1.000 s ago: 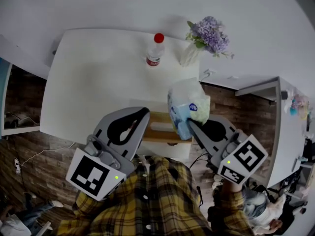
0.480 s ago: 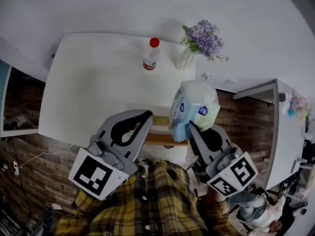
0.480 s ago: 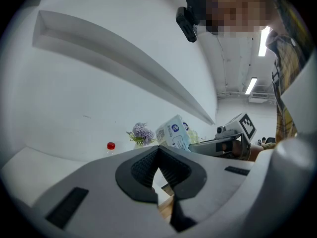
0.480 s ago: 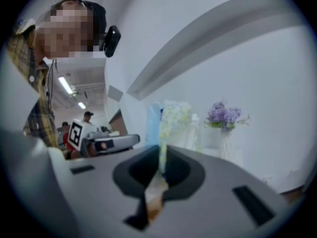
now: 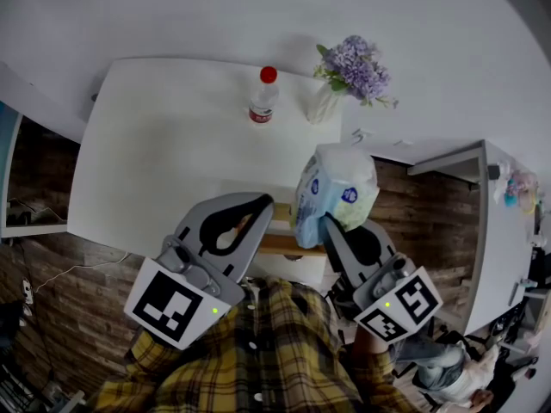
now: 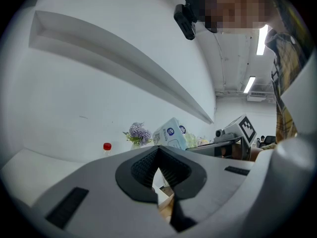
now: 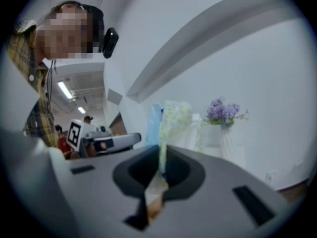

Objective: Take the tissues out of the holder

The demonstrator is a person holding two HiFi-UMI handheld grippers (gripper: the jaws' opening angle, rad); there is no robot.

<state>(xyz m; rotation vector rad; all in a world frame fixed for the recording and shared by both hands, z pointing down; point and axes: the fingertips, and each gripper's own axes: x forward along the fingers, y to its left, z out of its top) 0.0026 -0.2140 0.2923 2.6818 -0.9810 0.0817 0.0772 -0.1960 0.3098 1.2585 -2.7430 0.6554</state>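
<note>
Right tongs (image 5: 325, 218) are clenching the tissue pack (image 5: 337, 188) over the table's (image 5: 155, 144) near edge; left tongs (image 5: 261, 201) are hovering clenched by the wooden holder (image 5: 288, 244).

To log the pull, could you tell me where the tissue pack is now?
Head view, right of centre: the tissue pack is pinched in the right gripper's jaws, over the wooden holder's right end at the table's near edge.

Soft plastic-wrapped tissue pack (image 5: 336, 188), pale blue, white and green with round blue logos, raised upright above light wooden tissue holder (image 5: 277, 241). Lower edge pinched by right hand-held gripper (image 5: 325, 220). Holder rests at near edge of white surface (image 5: 172, 144).
</note>
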